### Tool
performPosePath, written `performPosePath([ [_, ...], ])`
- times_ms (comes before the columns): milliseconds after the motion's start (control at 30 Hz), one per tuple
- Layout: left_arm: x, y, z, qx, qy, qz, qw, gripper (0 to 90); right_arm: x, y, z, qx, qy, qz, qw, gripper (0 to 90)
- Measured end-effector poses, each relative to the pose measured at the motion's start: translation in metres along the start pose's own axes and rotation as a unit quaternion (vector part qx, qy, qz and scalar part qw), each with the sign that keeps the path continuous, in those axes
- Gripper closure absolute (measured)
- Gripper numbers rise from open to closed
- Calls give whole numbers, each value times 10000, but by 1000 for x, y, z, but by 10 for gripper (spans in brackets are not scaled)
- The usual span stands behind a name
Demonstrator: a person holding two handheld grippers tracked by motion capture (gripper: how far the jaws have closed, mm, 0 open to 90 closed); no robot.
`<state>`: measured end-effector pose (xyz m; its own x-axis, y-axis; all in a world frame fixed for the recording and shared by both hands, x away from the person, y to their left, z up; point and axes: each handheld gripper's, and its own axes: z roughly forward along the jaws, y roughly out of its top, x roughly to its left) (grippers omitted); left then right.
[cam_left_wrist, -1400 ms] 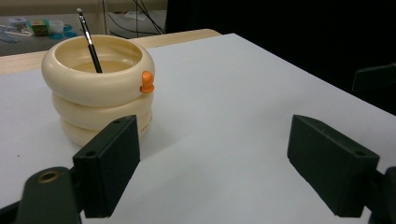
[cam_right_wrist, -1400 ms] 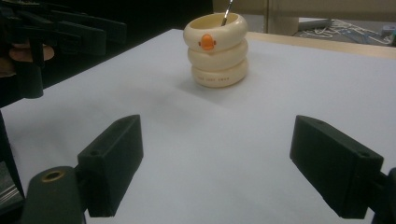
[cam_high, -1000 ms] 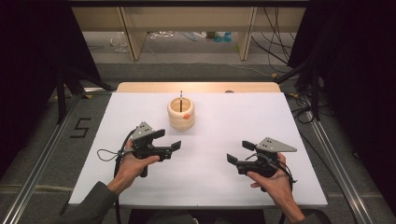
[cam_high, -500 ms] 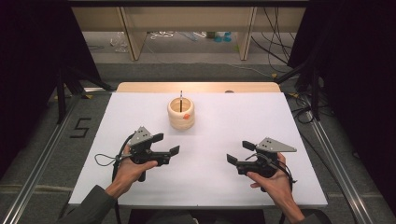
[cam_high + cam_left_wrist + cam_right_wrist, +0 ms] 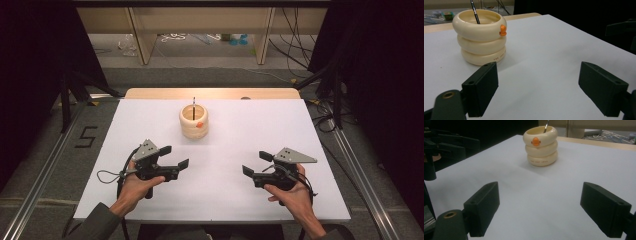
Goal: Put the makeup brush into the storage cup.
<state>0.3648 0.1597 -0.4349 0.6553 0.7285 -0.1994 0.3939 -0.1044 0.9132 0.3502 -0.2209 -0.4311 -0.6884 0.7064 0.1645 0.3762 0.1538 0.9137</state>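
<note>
The holder (image 5: pixel 194 121), a cream cup built like three stacked rings with a small orange duck (image 5: pixel 199 124) on its top ring, stood upright near the far edge of the counter (image 5: pixel 320 150), about midway between the left and right edges. A thin dark stick (image 5: pixel 193 105) leaned inside it, its tip rising above the rim.

The left hand-held gripper (image 5: pixel 175 156) hovered over the counter toward the near-left corner, jaws spread wide, nothing between them. The right hand-held gripper (image 5: pixel 256 163) hovered toward the near-right corner, jaws likewise spread and empty. Both pointed inward, and both were well apart from the holder.

Judged risks from this position:

1. Tipping. The holder appeared tall for its base. A jaw striking the top ring from the side would likely push it over or slide it toward the far edge.
2. Stick grip. The stick was thin and leaned loosely. Closing off-centre would likely knock it against the rim rather than pinch it.
3. Collision. Both hand-held grippers faced the same target; a simultaneous approach could bring the jaws together over the holder.
4. Cable drag. The left cable (image 5: pixel 107 176) looped on the counter and could snag on a forward reach.
</note>
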Motion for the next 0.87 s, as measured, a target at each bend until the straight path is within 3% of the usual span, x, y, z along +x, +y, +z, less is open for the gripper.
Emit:
performPosePath([
  [100,-1,-2,0,69,5,121,9999,157,1,0,1,-43,28,29,10000,162],
  [867,0,-3,0,52,12,54,10000,158,-1,-2,2,-3,24,57,10000,163],
])
